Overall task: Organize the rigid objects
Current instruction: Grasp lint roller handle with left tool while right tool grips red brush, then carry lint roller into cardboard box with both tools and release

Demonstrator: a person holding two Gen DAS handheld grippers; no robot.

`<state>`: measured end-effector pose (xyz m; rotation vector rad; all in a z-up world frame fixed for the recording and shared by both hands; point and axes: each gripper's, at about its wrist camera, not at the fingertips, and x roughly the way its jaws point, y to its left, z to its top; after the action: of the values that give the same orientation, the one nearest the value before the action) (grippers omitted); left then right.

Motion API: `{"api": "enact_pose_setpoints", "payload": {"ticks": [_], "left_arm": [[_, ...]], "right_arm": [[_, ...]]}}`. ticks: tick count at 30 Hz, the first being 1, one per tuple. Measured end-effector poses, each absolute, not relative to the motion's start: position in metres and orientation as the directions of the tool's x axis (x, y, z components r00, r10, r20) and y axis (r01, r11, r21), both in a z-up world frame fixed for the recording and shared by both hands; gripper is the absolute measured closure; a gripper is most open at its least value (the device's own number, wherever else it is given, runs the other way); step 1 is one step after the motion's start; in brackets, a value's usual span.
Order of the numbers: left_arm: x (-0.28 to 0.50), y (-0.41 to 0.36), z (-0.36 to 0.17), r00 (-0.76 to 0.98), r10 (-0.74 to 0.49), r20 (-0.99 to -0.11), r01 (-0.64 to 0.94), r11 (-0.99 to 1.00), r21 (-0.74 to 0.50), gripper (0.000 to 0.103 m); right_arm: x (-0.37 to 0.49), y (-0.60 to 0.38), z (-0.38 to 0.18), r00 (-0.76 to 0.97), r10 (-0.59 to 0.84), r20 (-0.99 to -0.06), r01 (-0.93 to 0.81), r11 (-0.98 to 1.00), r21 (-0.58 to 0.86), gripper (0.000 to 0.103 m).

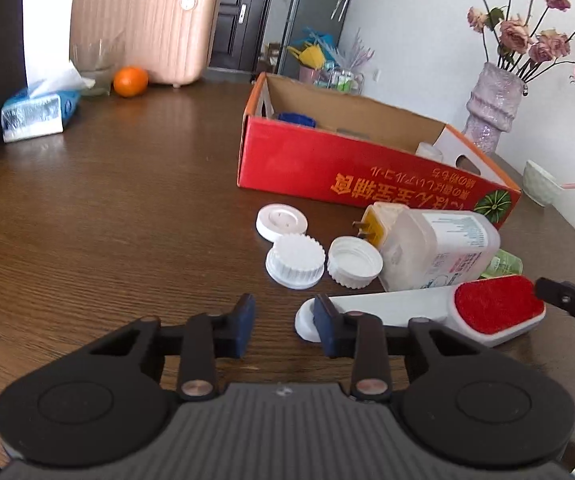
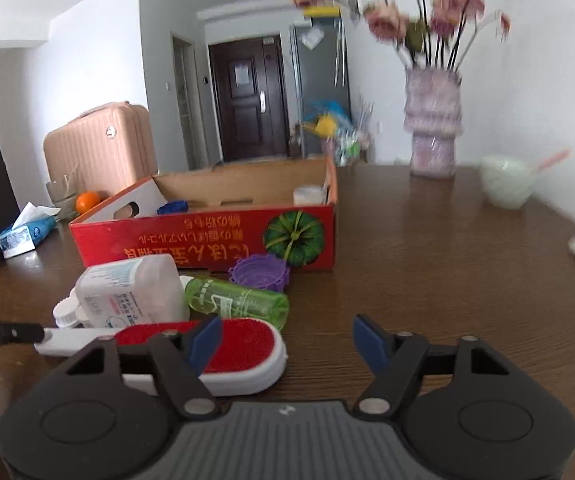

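Note:
A white lint brush with a red pad (image 1: 495, 304) (image 2: 239, 344) lies on the brown table (image 1: 127, 220). My left gripper (image 1: 283, 320) hovers low at its handle end, open by a narrow gap with only bare wood between the pads. My right gripper (image 2: 287, 340) stands open at the brush's red head, its left finger (image 2: 207, 340) over the pad. Behind the brush lie a white bottle (image 1: 439, 248) (image 2: 127, 292), a green bottle (image 2: 235, 300), a purple basket (image 2: 259, 272), three white caps (image 1: 295, 260) and a yellow plug (image 1: 379, 220). The red cardboard box (image 1: 327, 160) (image 2: 207, 240) holds a blue item and a white jar.
A vase of dried roses (image 1: 491, 108) (image 2: 433, 132) and a pale bowl with a pink spoon (image 2: 505, 188) stand at the right. A tissue pack (image 1: 39, 112), an orange (image 1: 129, 80), a glass and a pink suitcase (image 1: 143, 28) are at the far left.

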<state>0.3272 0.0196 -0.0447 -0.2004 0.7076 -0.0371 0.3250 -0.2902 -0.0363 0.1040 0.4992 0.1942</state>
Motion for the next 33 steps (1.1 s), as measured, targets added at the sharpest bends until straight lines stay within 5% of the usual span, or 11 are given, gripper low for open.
{"api": "enact_pose_setpoints", "payload": {"ticks": [4,13,17,33], "left_arm": [[0.327,0.02,-0.047,0.763,-0.137,-0.631,-0.024,0.971,-0.24,0.085],[0.332,0.03,-0.05,0.753,-0.185,-0.632,-0.076,0.929,-0.363,0.088],[0.325,0.032,-0.051,0.758,-0.195,-0.622,-0.088,0.915,-0.394,0.089],[0.215,0.039,-0.043,0.766,-0.189,-0.614,-0.069,0.926,-0.372,0.089]], "right_arm": [[0.342,-0.301,-0.047,0.828,0.275,-0.489,-0.15,0.949,0.278,0.047],[0.348,-0.319,-0.059,0.784,0.395,-0.478,-0.164,0.876,0.454,0.054],[0.35,-0.324,-0.061,0.761,0.461,-0.458,-0.177,0.825,0.537,0.07],[0.229,-0.303,-0.05,0.773,0.414,-0.481,-0.196,0.877,0.439,0.074]]}}
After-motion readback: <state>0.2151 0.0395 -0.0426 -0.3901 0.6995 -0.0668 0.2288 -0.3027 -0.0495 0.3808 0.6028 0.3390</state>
